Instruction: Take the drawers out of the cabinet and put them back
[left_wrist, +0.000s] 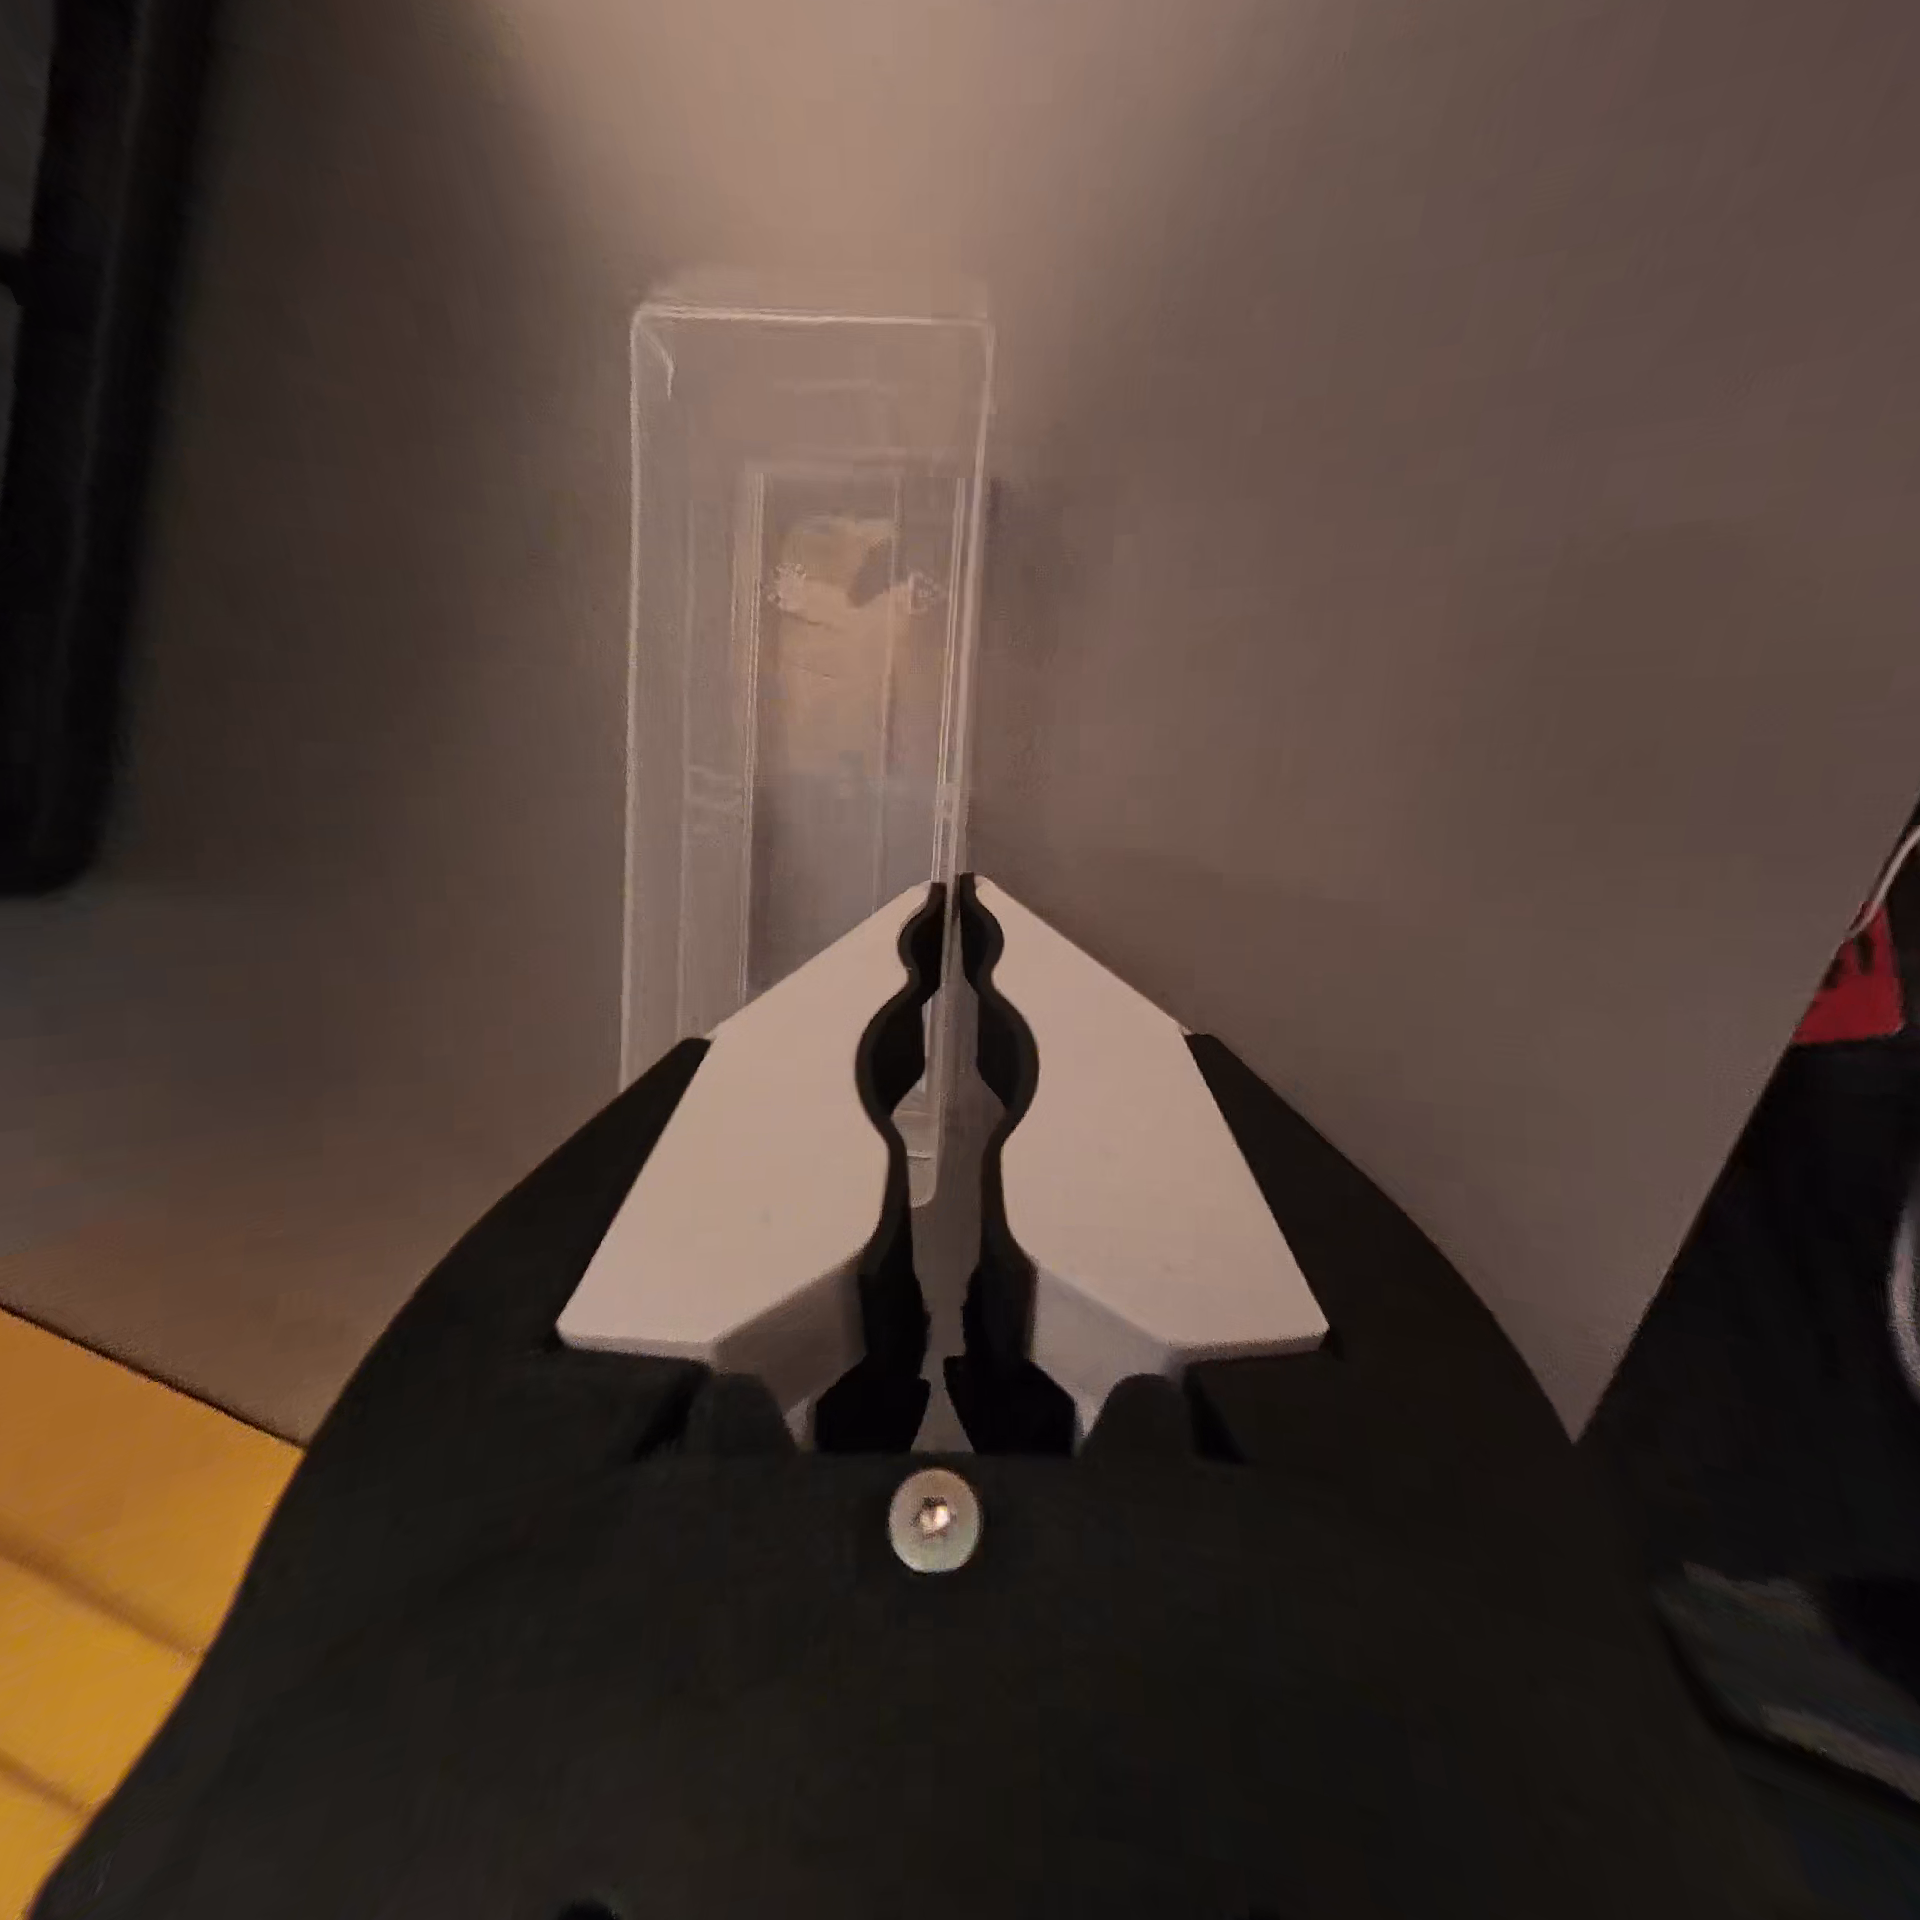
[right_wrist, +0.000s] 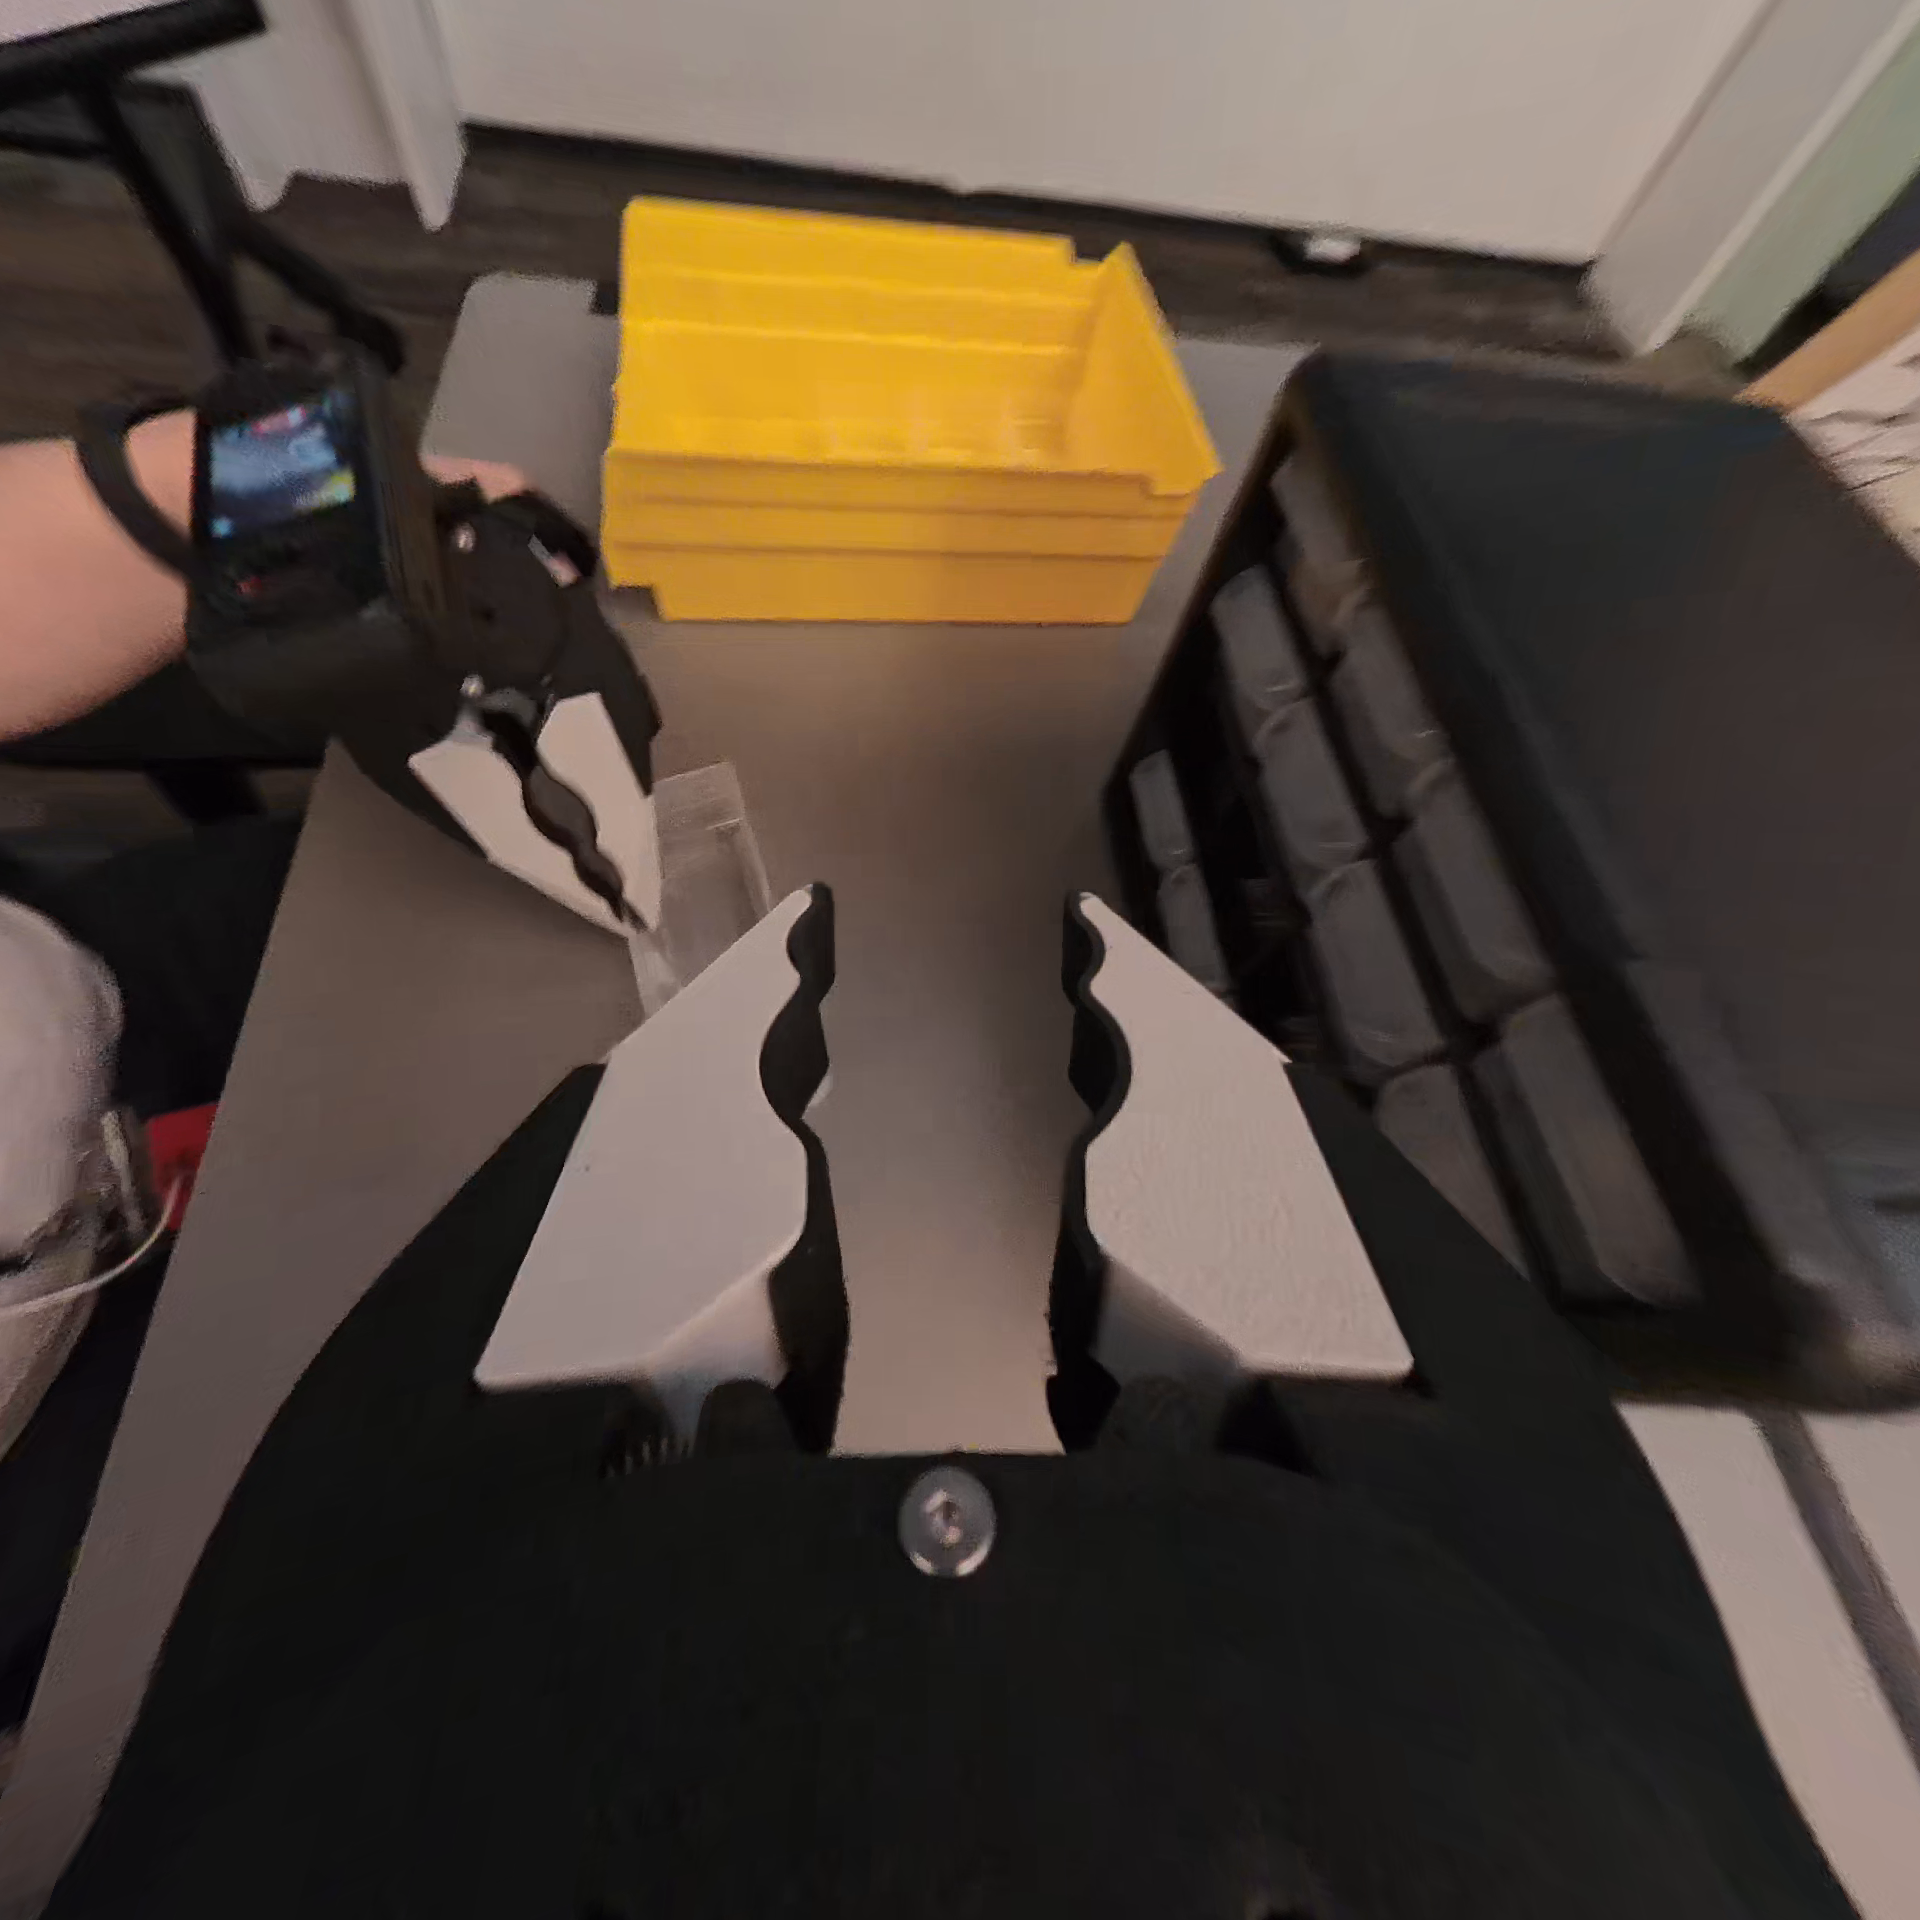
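Left wrist view: the left gripper (left_wrist: 951, 883) pinches the near wall of a clear drawer (left_wrist: 810, 644) on the counter (left_wrist: 1351, 623); the right gripper (right_wrist: 945, 914) is open, best steadying the black cabinet (right_wrist: 1558, 831) at right during reinsertion.

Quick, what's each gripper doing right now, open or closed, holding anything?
Left gripper: closed on the clear plastic drawer's side wall.
Right gripper: open, holding nothing.

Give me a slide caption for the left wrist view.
Left gripper shut on the wall of a clear plastic drawer on the grey table.
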